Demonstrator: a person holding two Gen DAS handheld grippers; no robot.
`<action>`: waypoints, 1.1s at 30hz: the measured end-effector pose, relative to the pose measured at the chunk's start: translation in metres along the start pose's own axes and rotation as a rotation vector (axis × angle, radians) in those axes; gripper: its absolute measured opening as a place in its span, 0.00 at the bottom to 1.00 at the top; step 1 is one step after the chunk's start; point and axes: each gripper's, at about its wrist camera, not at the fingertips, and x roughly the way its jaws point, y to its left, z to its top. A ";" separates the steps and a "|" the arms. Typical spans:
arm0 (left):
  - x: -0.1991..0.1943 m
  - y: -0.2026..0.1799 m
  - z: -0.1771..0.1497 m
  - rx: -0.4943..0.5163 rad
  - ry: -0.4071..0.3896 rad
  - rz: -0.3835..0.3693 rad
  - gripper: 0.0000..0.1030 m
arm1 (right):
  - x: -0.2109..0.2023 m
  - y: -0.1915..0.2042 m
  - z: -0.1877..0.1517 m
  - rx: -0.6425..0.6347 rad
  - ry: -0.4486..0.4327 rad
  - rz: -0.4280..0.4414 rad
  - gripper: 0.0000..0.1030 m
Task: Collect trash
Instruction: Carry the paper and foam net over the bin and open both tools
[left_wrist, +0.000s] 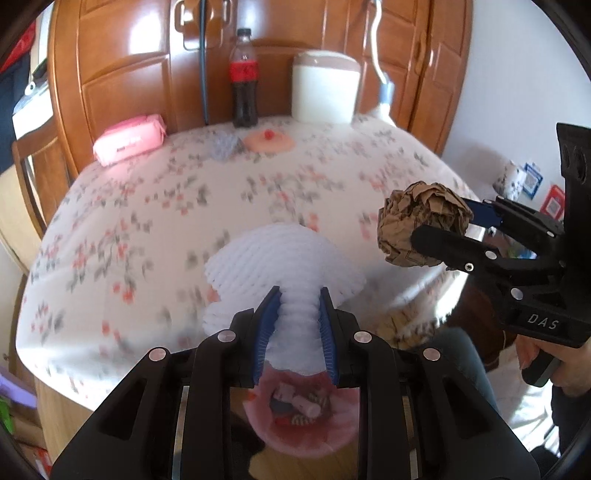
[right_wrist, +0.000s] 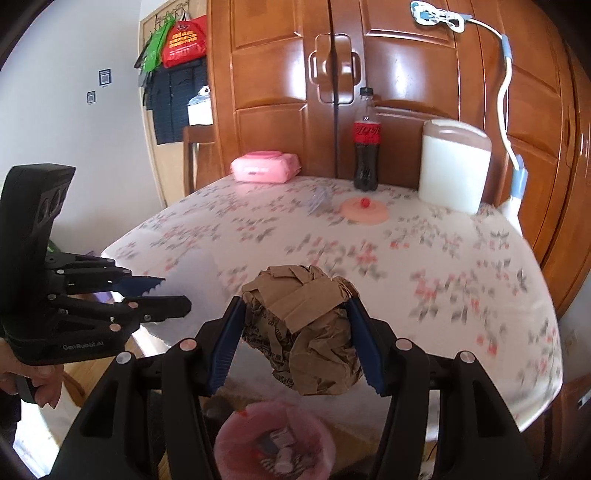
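Left claw (left_wrist: 297, 314) clamped on white foam netting (left_wrist: 284, 254), held above pink-lined trash bin (left_wrist: 306, 417); right claw (right_wrist: 295, 332) clamped on crumpled brown paper ball (right_wrist: 303, 332), over counter (right_wrist: 424, 258) edge. Bin below held scraps.

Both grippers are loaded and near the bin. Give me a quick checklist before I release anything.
1. Left gripper shut on the foam net: ok.
2. Right gripper shut on the paper ball: ok.
3. Bin below the paper ball: ok, it shows under the right gripper.
4. Bin below the foam net: ok, its mouth shows behind the left fingers.
5. Room in the bin: ok, only a few pieces at the bottom.
6. Grippers apart from each other: ok in both views.
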 end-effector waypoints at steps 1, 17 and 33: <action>-0.001 -0.001 -0.008 0.000 0.009 -0.002 0.24 | -0.003 0.003 -0.010 0.005 0.007 0.006 0.55; 0.120 -0.006 -0.162 -0.089 0.350 -0.039 0.25 | 0.073 0.012 -0.161 0.075 0.292 0.048 0.55; 0.283 0.018 -0.234 -0.113 0.656 0.001 0.43 | 0.208 -0.013 -0.252 0.118 0.566 0.052 0.55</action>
